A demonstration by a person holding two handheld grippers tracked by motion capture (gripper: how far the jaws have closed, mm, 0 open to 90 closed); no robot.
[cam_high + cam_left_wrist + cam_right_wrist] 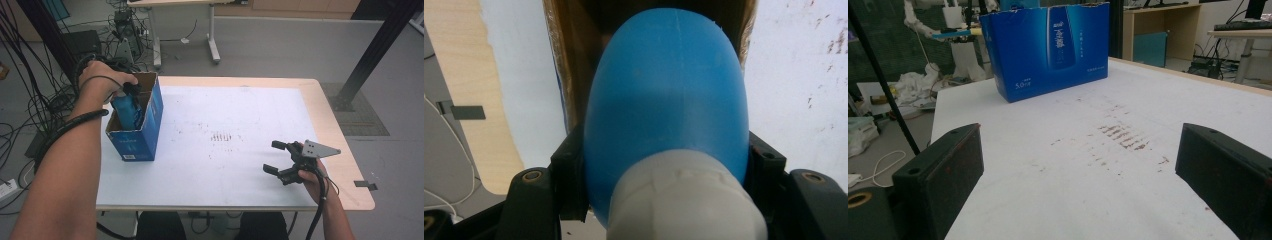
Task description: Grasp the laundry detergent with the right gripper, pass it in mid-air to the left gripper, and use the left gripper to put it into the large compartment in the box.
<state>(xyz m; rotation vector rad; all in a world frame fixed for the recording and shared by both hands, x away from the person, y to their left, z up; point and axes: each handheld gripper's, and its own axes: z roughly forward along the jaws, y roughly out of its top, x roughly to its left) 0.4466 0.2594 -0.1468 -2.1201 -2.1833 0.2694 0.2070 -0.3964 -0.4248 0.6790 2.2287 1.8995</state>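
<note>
Left gripper (131, 91) is clamping a blue bottle (126, 112) with a white cap (686, 200), jaws closed on its sides just above the cap in the left gripper view, bottle base pointing away into the box. In the high view the bottle is sitting partway inside the open-topped blue cardboard box (145, 135), at about 9 o'clock on the table (240, 125), near the left edge. Its upper part is showing above the box rim under the person's left hand (102, 77); how deep it is reaching I cannot tell, the box floor is hidden.

Right gripper (280, 157) is resting low over the table at about 4 o'clock, jaws standing wide, nothing between them. In the right gripper view the box (1048, 47) is standing at 12 o'clock, well apart, with bare white surface and brown scuff marks (1120, 135) between.

Progress, judged: the work looks like packing the bottle into the box, and it is far along. Done: bottle picked, brought over the box, entering the opening. Left: lowering it fully, letting it settle on the bottom or against the wall, opening the jaws, pulling the gripper out upward without dragging the bottle or tipping the box. No other loose items are lying on the table, so this may be the last item. Right gripper is idling, could steady the box if it shifts.
</note>
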